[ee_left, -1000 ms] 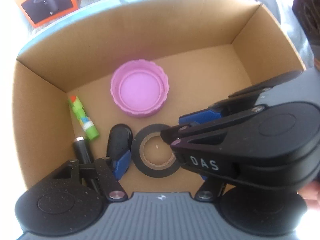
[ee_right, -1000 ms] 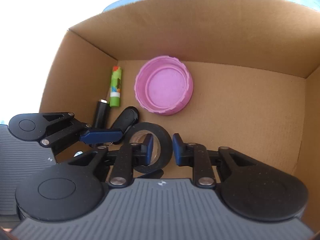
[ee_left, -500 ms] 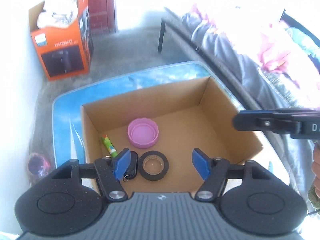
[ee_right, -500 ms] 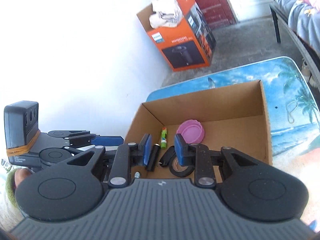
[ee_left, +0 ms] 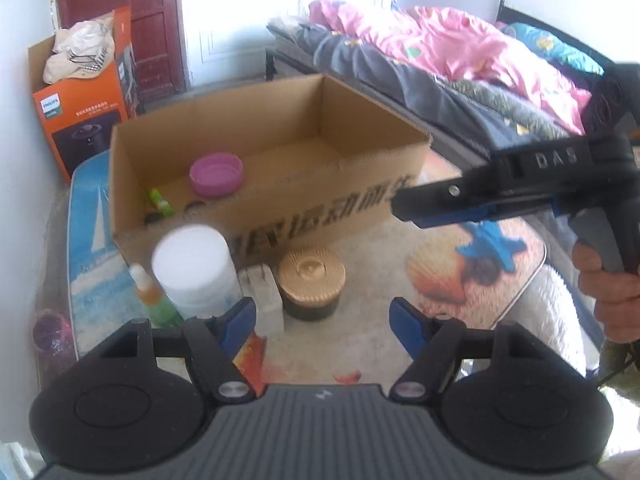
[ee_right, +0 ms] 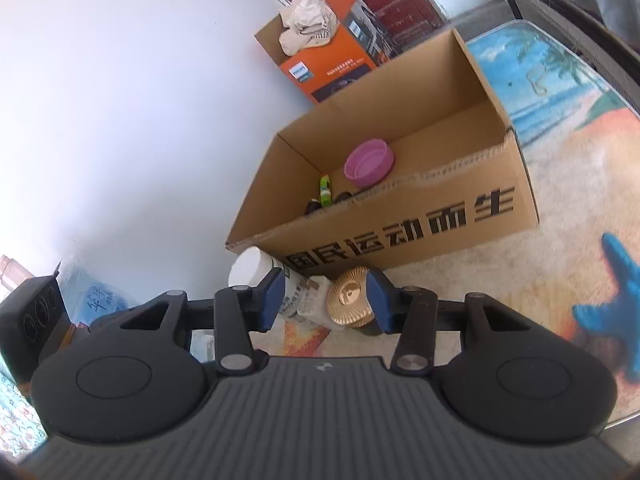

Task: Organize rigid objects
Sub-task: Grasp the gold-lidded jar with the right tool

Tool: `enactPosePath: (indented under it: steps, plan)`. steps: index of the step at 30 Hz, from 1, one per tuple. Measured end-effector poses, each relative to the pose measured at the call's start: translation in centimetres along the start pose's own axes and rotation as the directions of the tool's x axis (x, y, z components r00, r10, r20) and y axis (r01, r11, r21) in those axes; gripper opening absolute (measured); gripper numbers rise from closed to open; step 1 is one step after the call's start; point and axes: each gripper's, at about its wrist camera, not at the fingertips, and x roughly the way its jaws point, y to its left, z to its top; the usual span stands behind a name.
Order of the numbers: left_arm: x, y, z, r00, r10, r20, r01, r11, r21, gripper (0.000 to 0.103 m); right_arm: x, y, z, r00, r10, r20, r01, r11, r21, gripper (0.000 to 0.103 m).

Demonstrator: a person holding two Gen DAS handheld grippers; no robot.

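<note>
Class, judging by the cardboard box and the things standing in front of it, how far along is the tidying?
Done: the cardboard box holds a pink lid, a green tube and some dark items. In hand: nothing; the left gripper and right gripper are empty, their jaws opening. Left: the white jar, small green bottle, white block and gold-lidded jar wait outside.

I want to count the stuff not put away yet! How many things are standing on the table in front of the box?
4, in a row: small orange-and-green bottle, white jar, little white block, gold-lidded jar. More may hide behind the claws.
</note>
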Motion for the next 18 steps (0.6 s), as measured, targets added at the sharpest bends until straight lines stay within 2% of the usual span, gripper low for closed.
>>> enactPosePath:
  steps: [3,4,8,10,14,18]
  plan:
    - [2.5,-1.0,-2.0,0.999,0.027,-0.022,-0.026,1.000,0.017,0.071,2.9,-0.8,-0.7,0.999,-0.017,-0.038,0.017,1.000,0.006,0.045]
    - [3.1,-1.2,-2.1,0.999,0.038,-0.017,-0.038,0.999,0.020,0.067,3.6,-0.8,-0.6,0.999,-0.027,-0.043,0.027,1.000,-0.002,0.045]
    - [5.1,-1.6,-2.8,0.993,0.119,0.027,-0.119,0.993,0.022,0.067,6.1,-1.1,0.9,0.997,-0.042,-0.058,0.041,0.999,-0.024,0.046]
    - [6.0,-1.7,-2.7,0.989,0.146,0.024,-0.147,0.989,0.025,0.066,7.7,-1.4,1.4,0.996,-0.045,-0.080,0.044,0.999,-0.026,0.046]
    - [7.4,-1.9,-2.6,0.987,0.158,0.029,-0.158,0.987,0.028,0.062,10.1,-1.6,1.9,0.990,-0.071,-0.125,0.064,0.996,-0.060,0.047]
    - [8.3,-1.4,-2.3,0.988,0.150,0.027,-0.150,0.989,-0.008,0.057,11.7,-1.8,2.1,0.984,-0.066,-0.162,0.057,0.996,-0.062,0.047]
